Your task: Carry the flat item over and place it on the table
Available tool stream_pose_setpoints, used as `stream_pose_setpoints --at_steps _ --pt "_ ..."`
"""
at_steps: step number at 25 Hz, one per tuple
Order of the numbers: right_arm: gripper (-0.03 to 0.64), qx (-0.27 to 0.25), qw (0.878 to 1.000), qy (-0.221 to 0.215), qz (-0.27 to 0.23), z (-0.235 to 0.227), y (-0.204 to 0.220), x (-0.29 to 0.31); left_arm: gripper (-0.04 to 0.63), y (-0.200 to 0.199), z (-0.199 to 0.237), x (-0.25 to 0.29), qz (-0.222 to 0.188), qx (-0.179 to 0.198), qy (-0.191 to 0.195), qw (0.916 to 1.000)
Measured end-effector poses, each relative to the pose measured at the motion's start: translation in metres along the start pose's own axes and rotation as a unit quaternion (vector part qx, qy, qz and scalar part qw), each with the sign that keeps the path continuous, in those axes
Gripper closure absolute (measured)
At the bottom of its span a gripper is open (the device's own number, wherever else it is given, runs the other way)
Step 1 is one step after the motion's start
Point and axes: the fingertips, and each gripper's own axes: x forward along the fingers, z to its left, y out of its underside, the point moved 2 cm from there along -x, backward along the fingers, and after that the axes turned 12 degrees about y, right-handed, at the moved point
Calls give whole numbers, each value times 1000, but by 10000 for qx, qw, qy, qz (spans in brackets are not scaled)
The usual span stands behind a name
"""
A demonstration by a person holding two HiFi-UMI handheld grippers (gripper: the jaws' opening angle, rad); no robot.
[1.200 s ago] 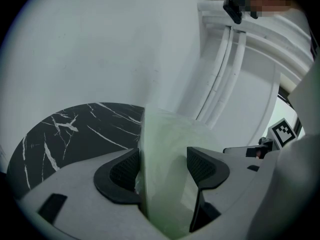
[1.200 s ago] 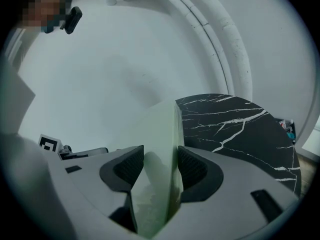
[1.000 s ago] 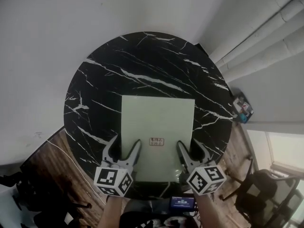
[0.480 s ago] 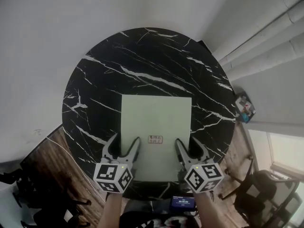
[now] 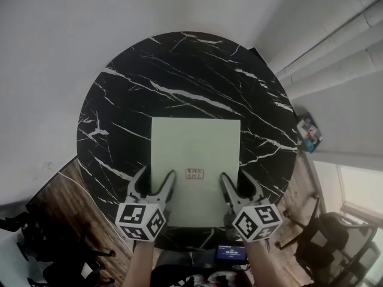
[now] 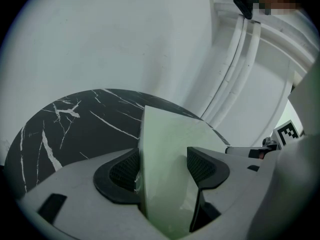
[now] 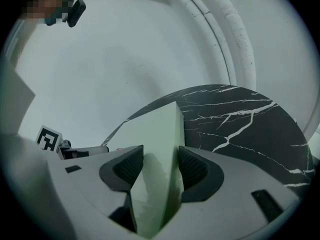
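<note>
Left gripper (image 5: 155, 183): jaws pinch the near-left edge of the flat board (image 5: 194, 142) | Right gripper (image 5: 236, 183): jaws pinch its near-right edge | Board: pale green, square, smooth, small label (image 5: 195, 173) by near edge | Place: over near half of round black white-veined table (image 5: 137, 76)

Soft even light, fisheye edges, sharp

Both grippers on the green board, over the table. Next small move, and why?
Probably lower both grippers together until the green board lies flat on the black marble table. The left gripper and right gripper each have jaws clamped on its near edge, and it sits over the tabletop's middle. I can't tell if it touches.
</note>
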Motion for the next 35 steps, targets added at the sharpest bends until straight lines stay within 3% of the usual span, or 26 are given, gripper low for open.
stream_pose_setpoints --at_steps 6,11,15,18,23,35 --pt "436 -61 9999 129 -64 0 0 0 287 0 2 -2 -88 -210 137 9996" --pt "436 -463 9986 234 -77 1 -4 -5 331 -4 6 -7 -180 -243 78 9995" --pt "441 -639 9973 301 -180 0 -8 -15 463 -15 9 -20 -364 28 -212 9991" --pt "560 -809 9959 279 -298 3 -13 -23 558 -26 7 -30 -469 309 -321 9979" --pt "586 -883 9947 175 -505 18 -21 -37 580 -33 -2 -42 -514 379 -122 9979" --pt "588 -918 9891 298 -1115 42 -38 -88 581 -53 -42 -82 -744 982 290 9920"
